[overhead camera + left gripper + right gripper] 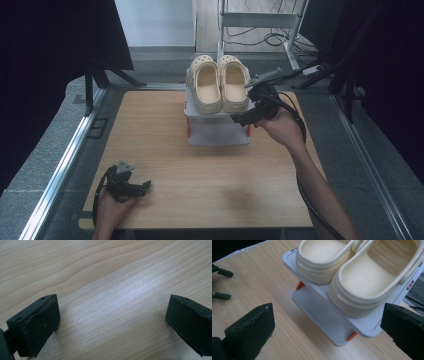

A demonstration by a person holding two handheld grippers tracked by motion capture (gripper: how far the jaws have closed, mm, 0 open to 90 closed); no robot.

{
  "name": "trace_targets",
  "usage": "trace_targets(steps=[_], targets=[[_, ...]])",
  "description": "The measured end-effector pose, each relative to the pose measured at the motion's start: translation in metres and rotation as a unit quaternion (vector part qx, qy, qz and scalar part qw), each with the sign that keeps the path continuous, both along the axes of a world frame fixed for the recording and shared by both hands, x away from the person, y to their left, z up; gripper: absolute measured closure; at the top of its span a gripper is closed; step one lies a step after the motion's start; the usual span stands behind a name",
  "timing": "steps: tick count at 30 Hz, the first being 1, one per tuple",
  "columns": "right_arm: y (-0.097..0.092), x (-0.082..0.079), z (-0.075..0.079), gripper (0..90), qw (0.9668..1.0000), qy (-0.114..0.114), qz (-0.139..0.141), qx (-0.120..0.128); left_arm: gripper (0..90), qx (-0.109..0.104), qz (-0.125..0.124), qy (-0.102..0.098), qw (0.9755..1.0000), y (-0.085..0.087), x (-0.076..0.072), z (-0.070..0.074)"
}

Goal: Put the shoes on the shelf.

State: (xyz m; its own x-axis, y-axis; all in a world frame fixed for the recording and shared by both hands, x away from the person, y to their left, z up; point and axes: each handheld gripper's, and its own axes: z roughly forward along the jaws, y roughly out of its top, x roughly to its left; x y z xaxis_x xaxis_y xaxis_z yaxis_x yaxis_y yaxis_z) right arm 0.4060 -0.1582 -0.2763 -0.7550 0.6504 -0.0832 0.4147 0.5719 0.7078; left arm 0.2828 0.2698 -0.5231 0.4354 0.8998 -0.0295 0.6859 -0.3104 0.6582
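A pair of cream clogs (pixel 218 81) stands side by side on the top shelf of a small grey two-tier rack (pixel 218 131) at the back middle of the wooden table (pixel 165 150). My right gripper (pixel 239 119) hovers open just right of the rack's front, level with the heel of the right clog (pixel 372 282). In the right gripper view the left clog (pixel 322 260) sits beside it, and the rack's lower shelf (pixel 322 312) is bare. My left gripper (pixel 144 187) rests open near the table's front left corner. The left gripper view shows bare wood (pixel 107 290) between its jaws.
Orange posts (pixel 300 285) hold the rack's shelves apart. A metal frame (pixel 260 22) and cables lie on the floor behind the table. Dark curtains hang at both sides. Aluminium rails (pixel 65 160) run along the table's edges.
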Motion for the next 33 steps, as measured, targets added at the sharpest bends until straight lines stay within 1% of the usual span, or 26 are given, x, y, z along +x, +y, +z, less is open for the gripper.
trace_targets(steps=[2,3,5,11,18,22,26,28,33], targets=[[-0.005,-0.007,-0.001,0.0,1.0,-0.002,0.001,-0.002,0.0,0.0,0.0,0.0,1.0,0.0,0.0,0.0],[-0.005,-0.007,-0.001,0.0,1.0,-0.002,0.001,-0.002,0.0,0.0,0.0,0.0,1.0,0.0,0.0,0.0],[-0.013,-0.016,-0.004,0.0,1.0,-0.007,0.002,-0.001,0.0,0.0,0.0,0.001,1.0,0.0,0.0,0.0],[-0.03,-0.034,-0.01,0.0,0.9999,-0.013,0.003,-0.003,0.0,0.001,0.002,0.0,1.0,0.0,0.0,0.0],[-0.053,-0.052,-0.02,0.0,0.9999,-0.016,-0.004,0.0,0.0,0.0,0.002,0.0,1.0,0.0,0.0,0.0],[-0.065,-0.061,-0.029,0.0,0.9998,-0.014,-0.01,-0.005,0.0,0.001,0.002,0.0,1.0,0.0,0.0,0.0],[-0.074,-0.069,-0.04,0.0,0.9996,-0.017,-0.014,-0.019,0.0,-0.001,0.003,0.001,1.0,-0.001,0.0,0.0],[-0.079,-0.072,-0.046,0.0,0.9997,-0.012,-0.014,-0.015,0.0,-0.001,0.003,0.001,1.0,-0.001,0.0,0.0],[-0.089,-0.08,-0.061,0.0,0.9996,-0.011,-0.023,-0.009,0.0,0.0,0.002,0.001,1.0,-0.001,0.0,0.0]])
